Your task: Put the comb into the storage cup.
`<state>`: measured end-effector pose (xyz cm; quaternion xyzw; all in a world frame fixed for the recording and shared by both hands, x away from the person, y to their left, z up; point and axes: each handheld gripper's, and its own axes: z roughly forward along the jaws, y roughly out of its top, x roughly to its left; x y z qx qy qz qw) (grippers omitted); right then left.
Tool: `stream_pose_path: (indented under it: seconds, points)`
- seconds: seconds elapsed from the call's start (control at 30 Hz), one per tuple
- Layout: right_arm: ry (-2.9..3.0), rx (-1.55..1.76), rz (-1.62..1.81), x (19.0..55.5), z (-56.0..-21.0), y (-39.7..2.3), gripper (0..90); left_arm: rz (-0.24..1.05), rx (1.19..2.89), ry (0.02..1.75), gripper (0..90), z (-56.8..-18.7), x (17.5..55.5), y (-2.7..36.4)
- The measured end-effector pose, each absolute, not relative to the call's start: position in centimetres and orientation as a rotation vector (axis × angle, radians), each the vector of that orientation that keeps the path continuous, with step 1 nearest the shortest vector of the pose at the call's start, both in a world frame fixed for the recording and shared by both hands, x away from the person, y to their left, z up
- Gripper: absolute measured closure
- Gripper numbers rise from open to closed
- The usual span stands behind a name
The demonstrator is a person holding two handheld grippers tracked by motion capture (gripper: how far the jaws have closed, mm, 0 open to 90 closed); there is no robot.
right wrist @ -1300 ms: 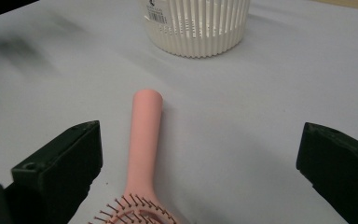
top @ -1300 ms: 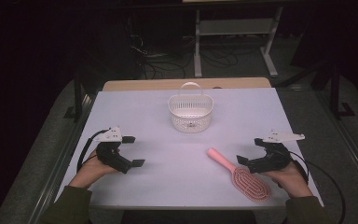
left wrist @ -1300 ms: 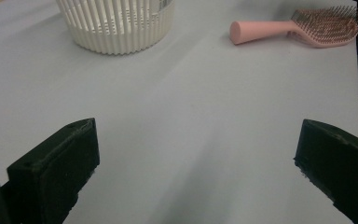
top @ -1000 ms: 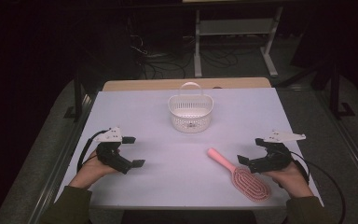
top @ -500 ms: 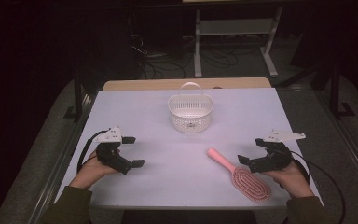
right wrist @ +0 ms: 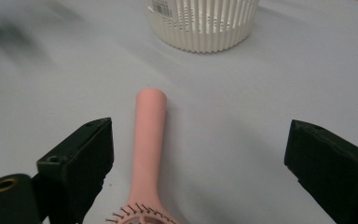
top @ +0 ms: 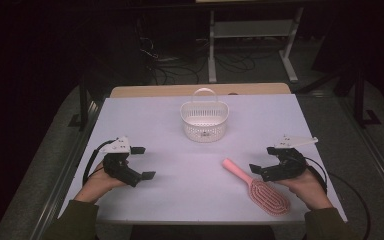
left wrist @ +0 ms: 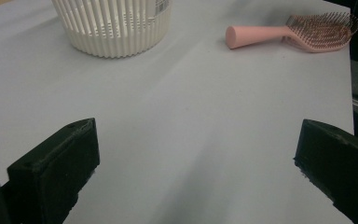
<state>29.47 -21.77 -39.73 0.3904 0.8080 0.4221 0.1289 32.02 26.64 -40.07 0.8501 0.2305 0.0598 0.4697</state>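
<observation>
Two grippers sit low over the pale worktop (top: pixel 145 120), one in each of the person's hands, and neither has anything in its grasp. From where I stand the left gripper (top: pixel 142 162) rests at about eight o'clock on the worktop, its black jaws spread wide with bare surface between them; the left gripper view shows the same wide gap (left wrist: pixel 191 163) with nothing in it. The right gripper (top: pixel 260 160) is at about four o'clock, pointing toward the middle of the worktop, and its jaws have just been closing a little, though they stand far apart and press on nothing. A pink hairbrush (top: pixel 260 187) lies flat just beside it, at about five o'clock, the handle pointing up toward eleven o'clock and the bristled head nearest the person's right hand (top: pixel 305 187). In the right gripper view the handle (right wrist: pixel 149 135) runs up between the two jaws, closer to the one on the left of that view, without touching either, and the bristles face upward at the bottom edge. A white slatted basket (top: pixel 204 120) with a hoop handle stands upright at twelve o'clock, well apart from both grippers and from the hairbrush, and looks empty from above.
</observation>
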Motion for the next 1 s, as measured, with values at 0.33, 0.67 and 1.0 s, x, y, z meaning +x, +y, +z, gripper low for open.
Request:
stream_pose_path:
  seconds: [0.33, 0.67, 1.0]
  points:
    - [2.417, 1.103, 1.188, 30.0, -39.7, -20.3, 17.0, 0.145, 2.076, 0.565, 0.0, -40.1, 32.0, 26.7]
    - [2.490, 1.058, 1.148, 30.8, -39.8, -18.5, 28.8, 0.144, 2.073, 0.562, 0.0, -40.0, 32.0, 26.8]
    - [2.559, 1.022, 1.094, 31.4, -40.1, -16.8, 41.1, 0.141, 2.067, 0.563, 0.0, -40.0, 32.0, 26.8]
